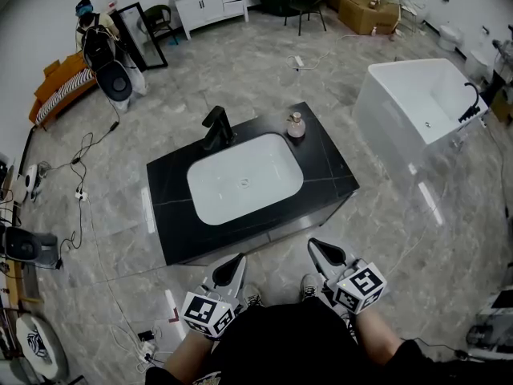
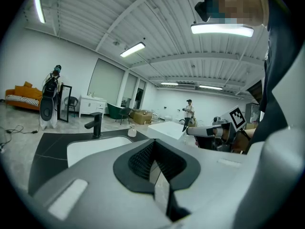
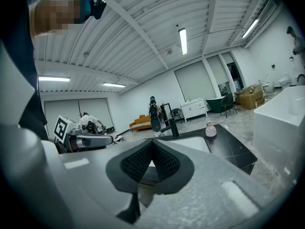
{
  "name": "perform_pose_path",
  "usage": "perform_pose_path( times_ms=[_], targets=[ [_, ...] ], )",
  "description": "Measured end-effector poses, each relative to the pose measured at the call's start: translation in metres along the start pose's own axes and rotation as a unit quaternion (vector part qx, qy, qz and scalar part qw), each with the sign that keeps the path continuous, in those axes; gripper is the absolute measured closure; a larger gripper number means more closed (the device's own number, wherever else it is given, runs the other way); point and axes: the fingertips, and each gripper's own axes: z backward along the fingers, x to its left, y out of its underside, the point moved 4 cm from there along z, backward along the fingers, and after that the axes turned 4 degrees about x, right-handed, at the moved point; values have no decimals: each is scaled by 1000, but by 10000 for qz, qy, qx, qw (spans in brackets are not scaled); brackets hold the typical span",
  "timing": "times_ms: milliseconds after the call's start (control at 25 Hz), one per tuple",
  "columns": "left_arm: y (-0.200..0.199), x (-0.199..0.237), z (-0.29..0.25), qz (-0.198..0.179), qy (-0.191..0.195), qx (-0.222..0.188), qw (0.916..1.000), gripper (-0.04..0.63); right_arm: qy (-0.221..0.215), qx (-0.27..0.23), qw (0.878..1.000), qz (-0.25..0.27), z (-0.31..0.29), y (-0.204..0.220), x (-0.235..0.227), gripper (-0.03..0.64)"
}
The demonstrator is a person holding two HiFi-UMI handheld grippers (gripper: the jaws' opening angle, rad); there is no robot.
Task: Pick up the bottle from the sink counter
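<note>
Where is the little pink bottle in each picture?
Head view: the bottle stands at the far right corner of the black counter, right of the faucet.
Left gripper view: small, just left of centre, beyond the white basin, right of the faucet.
Right gripper view: right of centre, right of the faucet.
Shared landmark: the black faucet, always left of the bottle.

One bottle [image 1: 296, 124], one faucet [image 1: 217, 127], one basin [image 1: 210, 200], two grippers [image 1: 233, 268] [image 1: 321, 252], perhaps two chairs [image 1: 305, 1] [image 1: 159, 20].
</note>
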Motion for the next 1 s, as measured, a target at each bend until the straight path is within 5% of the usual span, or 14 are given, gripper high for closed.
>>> perform_pose_path(
  times_ms=[760, 1000],
  targets=[
    [-1, -21, -33, 166, -216, 73, 9996, 592, -275, -18, 9996, 27, 5, -15, -43, 617],
    [-2, -33, -51, 255, -402, -4, 9989, 592, -382, 263, 9980, 436, 5, -17, -69, 617]
  ],
)
